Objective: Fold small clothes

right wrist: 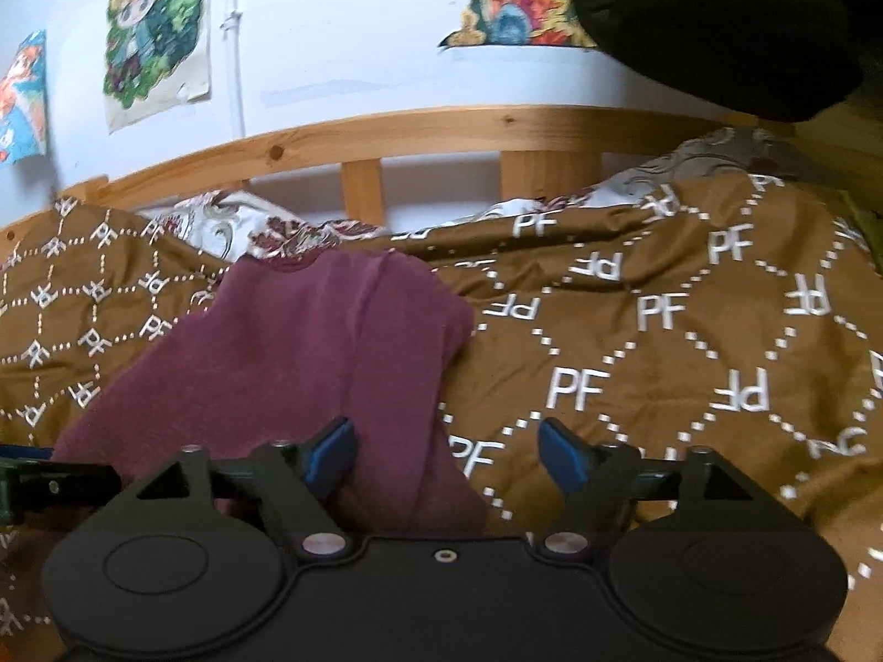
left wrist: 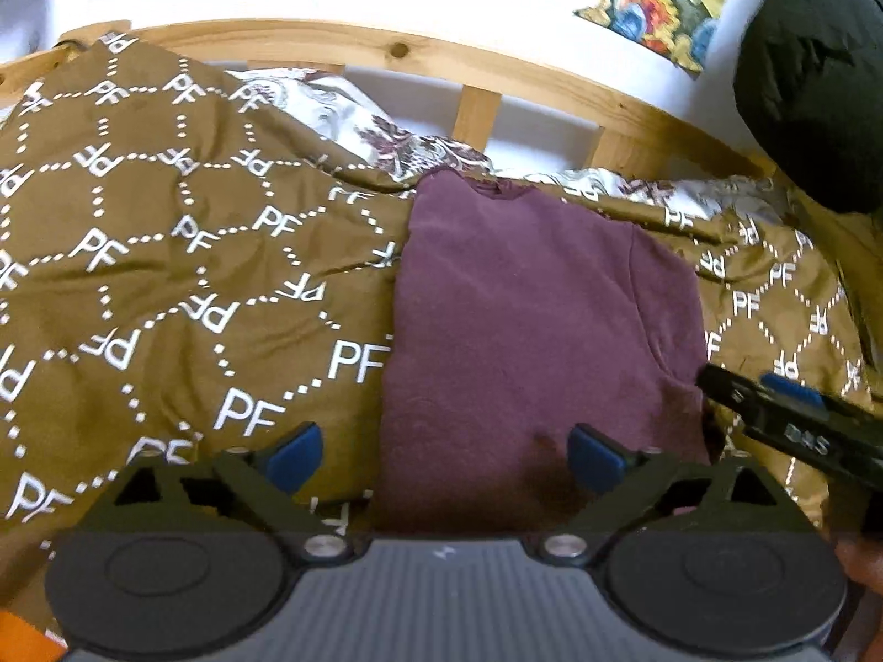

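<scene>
The purple top lies on the bed, on the brown cover with white letters, near the wooden bed rail. It looks like a tall neat shape now, with its sides turned in, so I think part of the folding is done. A strip of cloth lies over its right side, which may be a sleeve or a folded edge. What seems left is to fold it the other way to make it small, but that is only my guess. The left gripper sits low over the near end of the top, and its blue fingers are spread wide with nothing pinched between them. The right gripper is by the near right corner of the top, and its fingers are spread apart too, gripping nothing; one is over the purple cloth and the other is over the brown cover. In the left view the right gripper pokes in from the side, just beside the top's edge. The near edge of the top is hidden under both grippers, so I cannot tell how it ends there. A dark thing at the top right is blurry and cut off. The pictures on the wall are fuzzy.
</scene>
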`<action>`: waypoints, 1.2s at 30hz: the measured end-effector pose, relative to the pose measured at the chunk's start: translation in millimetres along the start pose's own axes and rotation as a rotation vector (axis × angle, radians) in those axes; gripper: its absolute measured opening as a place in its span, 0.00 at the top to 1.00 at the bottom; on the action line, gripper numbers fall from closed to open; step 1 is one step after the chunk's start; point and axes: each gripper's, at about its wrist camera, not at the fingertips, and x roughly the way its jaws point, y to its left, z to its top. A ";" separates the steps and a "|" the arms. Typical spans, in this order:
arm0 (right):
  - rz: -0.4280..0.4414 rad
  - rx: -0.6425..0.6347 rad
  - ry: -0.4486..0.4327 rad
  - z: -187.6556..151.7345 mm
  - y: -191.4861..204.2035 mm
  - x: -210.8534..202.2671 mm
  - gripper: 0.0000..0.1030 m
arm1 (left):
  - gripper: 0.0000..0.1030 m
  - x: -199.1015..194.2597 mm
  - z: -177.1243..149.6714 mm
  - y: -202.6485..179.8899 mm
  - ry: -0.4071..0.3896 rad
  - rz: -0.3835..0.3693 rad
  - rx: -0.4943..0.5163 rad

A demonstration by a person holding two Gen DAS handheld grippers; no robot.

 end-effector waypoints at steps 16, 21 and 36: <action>-0.014 0.092 -0.220 -7.9 14.5 -128.3 0.01 | 0.01 -104.4 -9.1 3.1 -0.187 0.021 0.073; -0.023 0.096 -0.297 -17.7 25.8 -172.8 0.01 | 0.01 -144.7 -26.1 6.1 -0.219 0.021 0.112; 0.001 0.012 -0.351 -62.8 68.9 -269.7 0.01 | 0.01 -224.9 -86.8 27.3 -0.206 0.075 0.136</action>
